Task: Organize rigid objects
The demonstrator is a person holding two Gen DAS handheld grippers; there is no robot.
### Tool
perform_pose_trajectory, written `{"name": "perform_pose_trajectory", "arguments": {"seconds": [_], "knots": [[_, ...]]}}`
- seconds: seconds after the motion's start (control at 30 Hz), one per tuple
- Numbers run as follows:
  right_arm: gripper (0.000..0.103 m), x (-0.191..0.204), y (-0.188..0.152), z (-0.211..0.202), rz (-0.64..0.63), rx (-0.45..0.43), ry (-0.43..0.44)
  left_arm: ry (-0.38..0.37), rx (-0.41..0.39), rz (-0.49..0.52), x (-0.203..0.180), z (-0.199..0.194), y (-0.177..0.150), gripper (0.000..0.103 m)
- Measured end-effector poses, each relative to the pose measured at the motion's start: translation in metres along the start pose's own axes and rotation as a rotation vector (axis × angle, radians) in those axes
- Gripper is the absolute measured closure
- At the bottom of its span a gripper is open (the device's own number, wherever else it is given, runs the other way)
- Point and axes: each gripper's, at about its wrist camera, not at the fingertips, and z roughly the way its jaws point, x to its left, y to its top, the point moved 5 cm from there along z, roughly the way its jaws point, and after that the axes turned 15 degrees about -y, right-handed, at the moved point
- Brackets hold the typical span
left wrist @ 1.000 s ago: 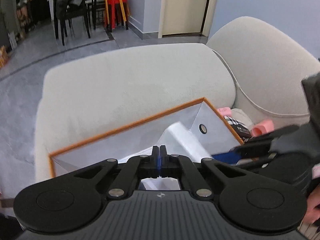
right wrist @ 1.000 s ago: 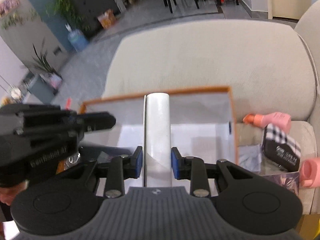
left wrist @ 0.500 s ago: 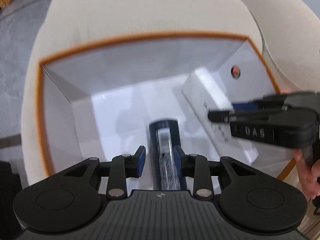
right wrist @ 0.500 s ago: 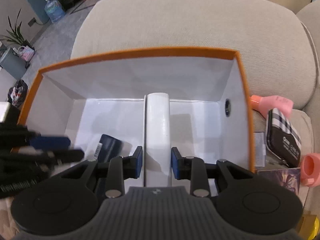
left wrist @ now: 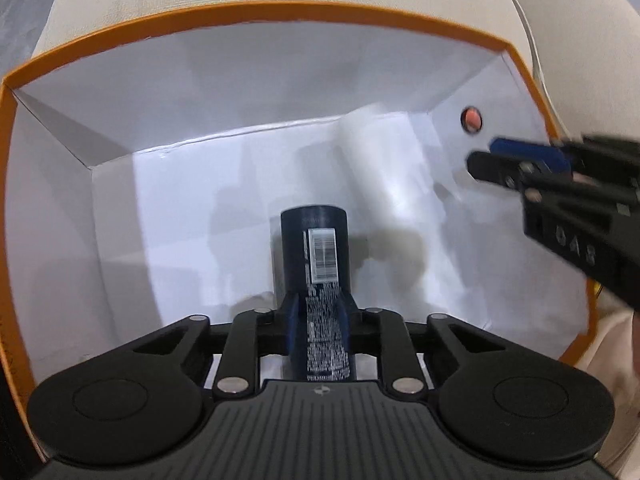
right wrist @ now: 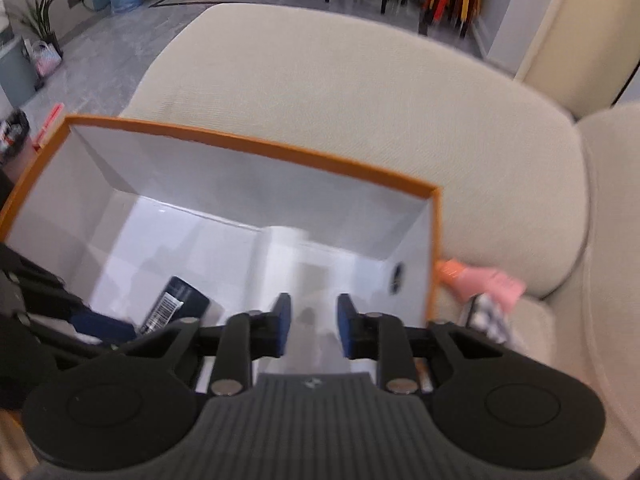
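— Where is the dark blue pack (left wrist: 314, 240) with the barcode label?

— Inside the orange-rimmed box (left wrist: 280, 10), low over its white floor and near the middle. The left claw (left wrist: 320, 312) has it. The jaws have just been closing and now sit pressed on the pack's two sides, with the barcode end pointing towards the box's far wall.

— And the white tube (left wrist: 368, 168)?

— It is also in the box, on the floor right of the dark pack. It runs from the far wall towards the near side. It is blurred, so I cannot make out its edges.

— Does the right claw (right wrist: 313, 320) have hold of it?

— Not that I can see. That claw hangs above the box's right part, close to the wall with the round hole (left wrist: 471, 120). Its jaws have just been closing too and are drawn in as far as they seem to go. A narrow slot shows between the blue pads, and only the blurred white of the box bottom shows through it. From the left wrist view its tips stand clear of the tube.

— Anything outside the box?

— A pink bottle (right wrist: 484, 282) lies just beyond the box's right wall, and a checked tin (right wrist: 492, 320) lies nearer than that. The box itself rests on a beige sofa (right wrist: 360, 100), whose cushion rises behind its far rim.
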Motion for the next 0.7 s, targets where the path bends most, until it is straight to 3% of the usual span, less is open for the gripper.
{"name": "perform_pose_trajectory", "arguments": {"seconds": [0.13, 0.27, 0.43, 0.57, 0.63, 0.7], "knots": [[0.087, -0.010, -0.001, -0.006, -0.005, -0.036, -0.028, -0.012, -0.058, -0.070, 0.002, 0.002, 0.005, 0.088], [0.086, -0.011, -0.004, -0.018, -0.010, -0.062, 0.020, -0.046, -0.082, -0.106, -0.010, 0.007, 0.007, 0.092], [0.081, 0.001, -0.012, -0.021, -0.030, -0.023, 0.155, -0.060, -0.092, -0.118, -0.006, -0.002, 0.001, 0.096], [0.078, 0.016, -0.017, -0.010, -0.040, 0.018, 0.197, -0.017, -0.093, -0.146, 0.014, -0.004, -0.006, 0.096], [0.073, 0.023, -0.019, -0.006, -0.046, 0.028, 0.217, -0.023, -0.089, -0.164, 0.024, -0.006, -0.011, 0.096], [0.073, 0.029, -0.020, 0.000, -0.068, 0.025, 0.182, -0.050, -0.093, -0.179, 0.030, -0.009, -0.015, 0.096]]}}
